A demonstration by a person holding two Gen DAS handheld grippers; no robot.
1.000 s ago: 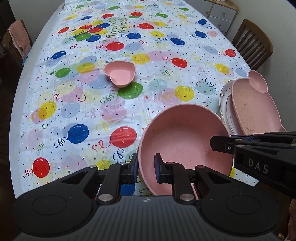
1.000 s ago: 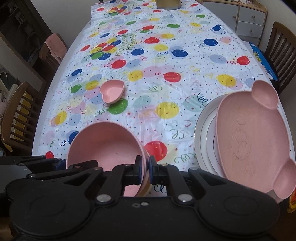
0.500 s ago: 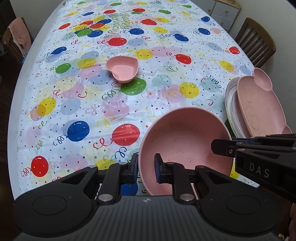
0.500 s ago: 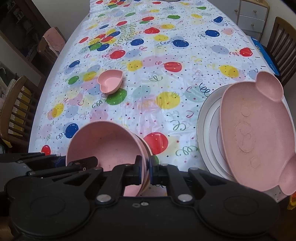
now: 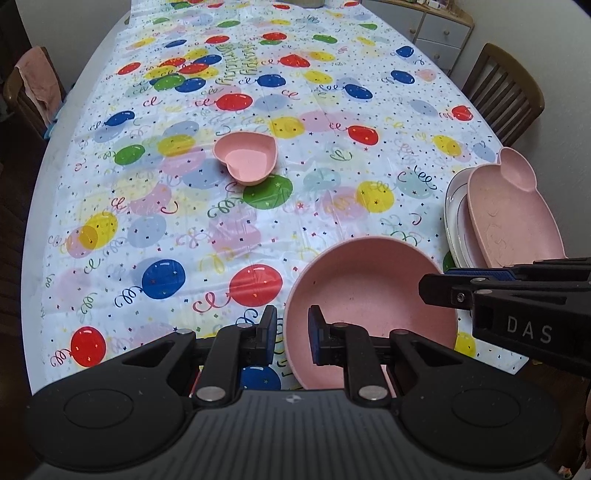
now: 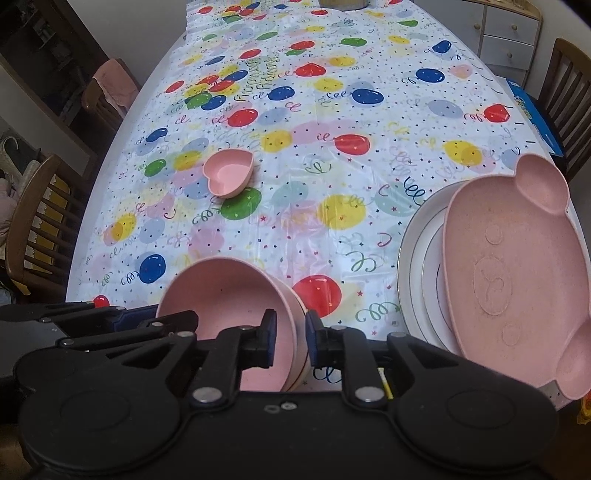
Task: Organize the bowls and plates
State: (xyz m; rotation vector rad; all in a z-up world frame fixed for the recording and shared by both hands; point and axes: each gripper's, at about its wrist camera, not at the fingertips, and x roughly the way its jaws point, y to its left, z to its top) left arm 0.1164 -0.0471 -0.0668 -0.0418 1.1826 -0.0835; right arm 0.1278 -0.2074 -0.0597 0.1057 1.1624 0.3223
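Observation:
A big pink bowl (image 5: 369,295) (image 6: 229,295) stands near the table's front edge, nested in a second pink bowl whose rim (image 6: 298,325) shows under it. My left gripper (image 5: 291,332) (image 6: 173,314) is shut on its left rim. My right gripper (image 6: 290,338) (image 5: 439,282) straddles the right rim; its jaws are opening and the pads have come off the rim. A small pink heart-shaped bowl (image 5: 247,160) (image 6: 227,175) sits alone mid-table. To the right, a pink bear-shaped plate (image 5: 509,218) (image 6: 509,266) lies on stacked white plates (image 5: 454,214) (image 6: 417,266).
A balloon-print cloth (image 5: 258,92) covers the long table. Wooden chairs stand at the right (image 5: 502,88) and at the left (image 6: 37,229), one with a pink cloth (image 5: 33,85) over it. A blue box (image 6: 532,110) lies at the right edge. A white dresser (image 6: 509,33) stands behind.
The big pink bowl has come down from a tilted, lifted pose and now sits flatter and lower. The right gripper's jaws have spread off its rim. The left jaws have kept their width.

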